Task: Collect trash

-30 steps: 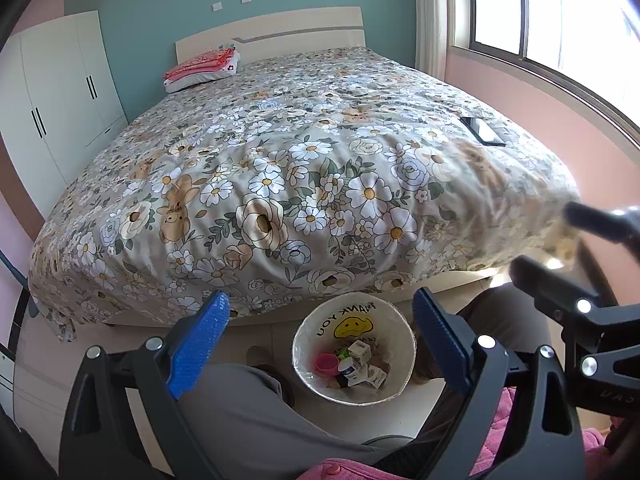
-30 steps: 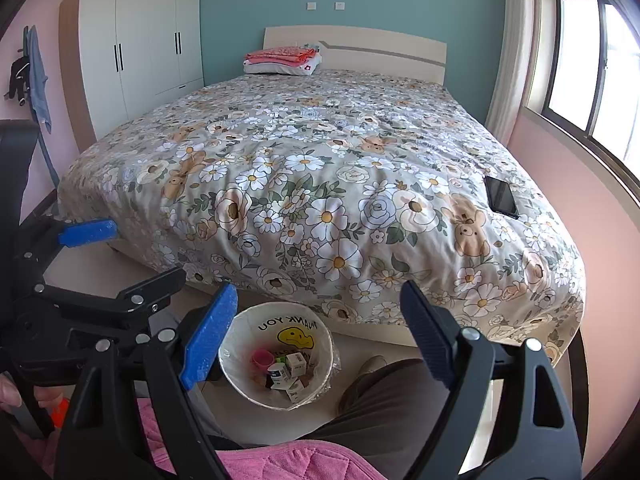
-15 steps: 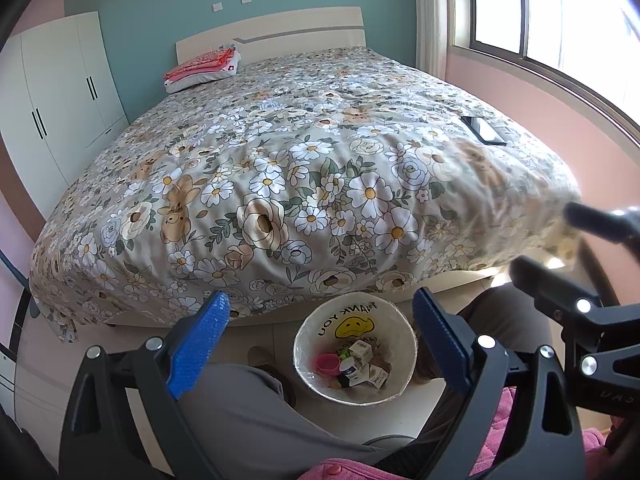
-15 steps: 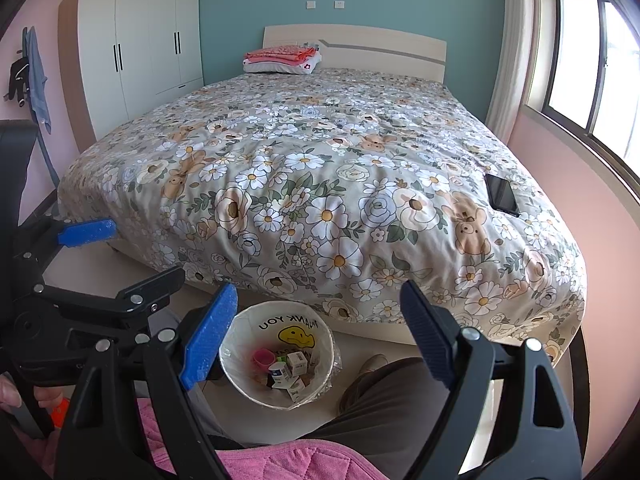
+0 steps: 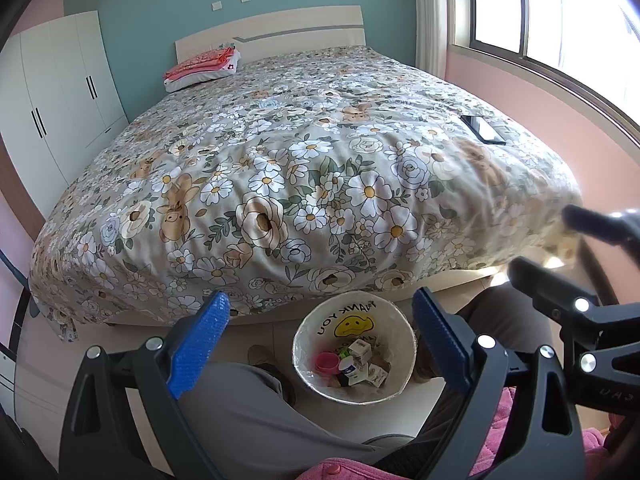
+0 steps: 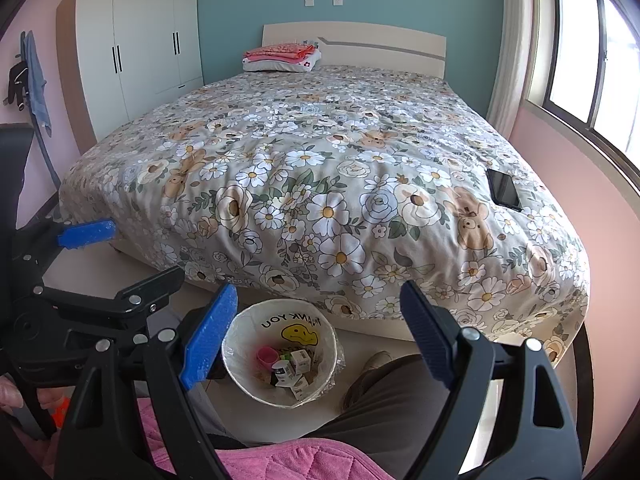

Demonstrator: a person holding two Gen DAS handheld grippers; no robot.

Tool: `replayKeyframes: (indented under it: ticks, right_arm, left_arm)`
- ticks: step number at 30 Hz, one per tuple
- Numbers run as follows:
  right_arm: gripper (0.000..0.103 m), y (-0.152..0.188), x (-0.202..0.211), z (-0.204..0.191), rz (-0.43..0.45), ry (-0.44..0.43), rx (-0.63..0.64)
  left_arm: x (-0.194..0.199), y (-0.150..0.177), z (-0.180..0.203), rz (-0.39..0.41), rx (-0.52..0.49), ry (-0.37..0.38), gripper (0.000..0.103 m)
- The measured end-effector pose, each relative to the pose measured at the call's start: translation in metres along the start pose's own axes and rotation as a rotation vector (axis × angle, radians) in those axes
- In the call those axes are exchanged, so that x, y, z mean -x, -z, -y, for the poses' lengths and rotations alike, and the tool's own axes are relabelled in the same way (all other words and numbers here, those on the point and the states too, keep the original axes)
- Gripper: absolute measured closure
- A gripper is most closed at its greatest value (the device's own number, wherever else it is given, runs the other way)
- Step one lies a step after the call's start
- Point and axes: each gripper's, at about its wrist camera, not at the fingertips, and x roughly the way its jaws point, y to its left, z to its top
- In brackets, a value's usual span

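Note:
A round bin lined with a white smiley "THANK YOU" bag (image 5: 394,330) (image 6: 248,330) stands on the floor at the foot of the bed. It holds a pink cup (image 5: 326,360) (image 6: 267,356) and several small white boxes (image 5: 360,349) (image 6: 300,360). My left gripper (image 5: 318,338) is open and empty, held above and in front of the bin. My right gripper (image 6: 316,330) is open and empty, also above the bin. Each gripper shows at the edge of the other's view.
A large bed with a floral quilt (image 5: 304,168) (image 6: 320,184) fills the room ahead. A black phone (image 5: 482,128) (image 6: 503,189) lies near its right edge. Folded red cloths (image 6: 280,54) lie by the headboard. A white wardrobe (image 6: 140,52) stands left. The person's legs (image 5: 256,412) flank the bin.

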Motion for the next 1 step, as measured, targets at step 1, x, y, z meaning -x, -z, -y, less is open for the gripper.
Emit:
replayKeyframes:
  ticks: [1]
  right_arm:
    - [0.021, -0.0001, 0.0000, 0.0003, 0.000, -0.001, 0.000]
  left_arm:
    - [-0.0002, -0.0004, -0.0001, 0.000, -0.001, -0.001, 0.009]
